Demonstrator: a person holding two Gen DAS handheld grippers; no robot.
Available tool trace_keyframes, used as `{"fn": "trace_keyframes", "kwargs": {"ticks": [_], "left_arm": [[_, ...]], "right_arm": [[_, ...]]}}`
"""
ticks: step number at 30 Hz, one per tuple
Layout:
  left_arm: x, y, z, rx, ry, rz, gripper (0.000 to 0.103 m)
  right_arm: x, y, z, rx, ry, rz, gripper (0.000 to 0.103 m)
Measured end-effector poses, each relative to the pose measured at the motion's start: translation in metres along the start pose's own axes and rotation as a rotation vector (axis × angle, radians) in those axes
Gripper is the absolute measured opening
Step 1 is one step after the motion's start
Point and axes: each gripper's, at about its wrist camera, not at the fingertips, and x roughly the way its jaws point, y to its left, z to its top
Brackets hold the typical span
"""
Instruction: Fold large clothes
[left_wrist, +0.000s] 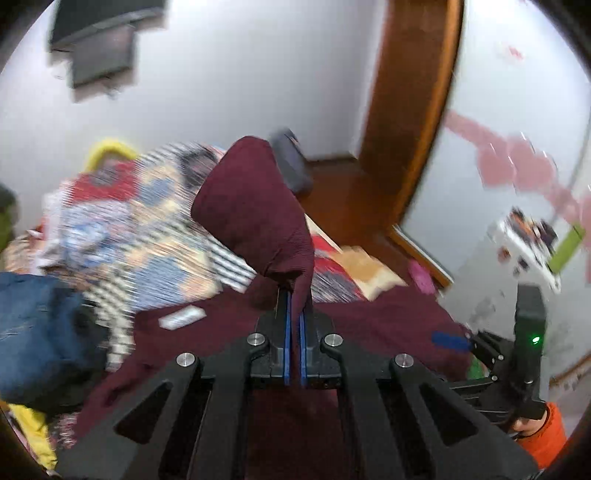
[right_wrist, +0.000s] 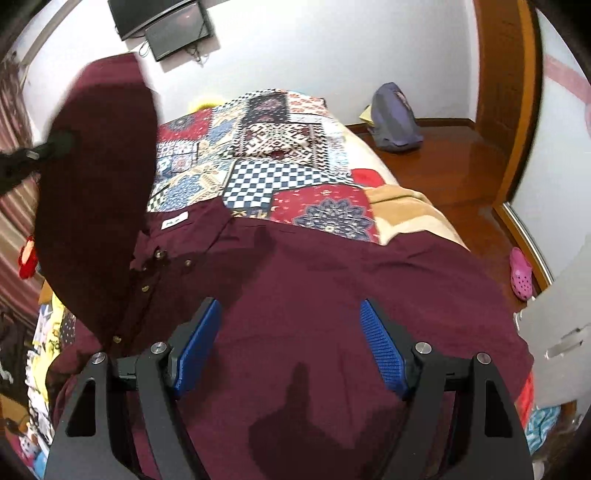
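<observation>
A large maroon button shirt (right_wrist: 314, 280) lies spread on the bed, collar and white label (right_wrist: 174, 222) toward the far side. My left gripper (left_wrist: 295, 295) is shut on a part of the maroon shirt (left_wrist: 255, 206) and holds it lifted above the bed; in the right wrist view this raised fabric (right_wrist: 99, 177) hangs at the left, with the left gripper (right_wrist: 55, 144) behind it. My right gripper (right_wrist: 291, 314) is open and empty just above the shirt's body. It also shows at the right edge of the left wrist view (left_wrist: 480, 343).
The bed has a patchwork cover (right_wrist: 280, 162) and a tan blanket (right_wrist: 406, 210). Blue jeans (left_wrist: 40, 325) lie at the left. A purple backpack (right_wrist: 395, 118) sits on the wood floor by the door frame (right_wrist: 509, 103). A pink clog (right_wrist: 521, 273) lies by the bed.
</observation>
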Motion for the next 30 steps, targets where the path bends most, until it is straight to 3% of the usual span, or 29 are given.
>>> {"fn": "trace_keyframes", "kwargs": {"ticks": [5, 7, 8, 9, 13, 19, 23, 30], "left_arm": [[0.057, -0.047, -0.03, 0.09, 0.181, -0.054, 0.007], [0.064, -0.06, -0.046, 0.114, 0.234, -0.072, 0.02], [0.067, -0.065, -0.05, 0.12, 0.255, -0.079, 0.035], [0.068, -0.067, -0.053, 0.121, 0.268, -0.088, 0.043], [0.047, -0.069, -0.058, 0.154, 0.233, -0.078, 0.055], [-0.001, -0.018, -0.072, 0.18, 0.151, 0.076, 0.083], [-0.026, 0.044, -0.106, 0.121, 0.196, 0.191, 0.085], [-0.055, 0.126, -0.188, -0.031, 0.304, 0.266, 0.085]], "right_arm": [[-0.002, -0.018, -0.008, 0.049, 0.018, -0.015, 0.075], [-0.002, -0.024, -0.013, 0.063, 0.03, -0.019, 0.075], [-0.001, -0.027, -0.015, 0.071, 0.035, -0.02, 0.075], [0.0, -0.031, -0.018, 0.084, 0.045, -0.018, 0.075], [0.008, -0.041, -0.023, 0.14, 0.083, 0.011, 0.075], [0.025, -0.037, -0.027, 0.225, 0.175, 0.13, 0.075], [0.041, -0.032, -0.029, 0.28, 0.23, 0.202, 0.075], [0.075, -0.037, -0.026, 0.453, 0.278, 0.224, 0.075]]}}
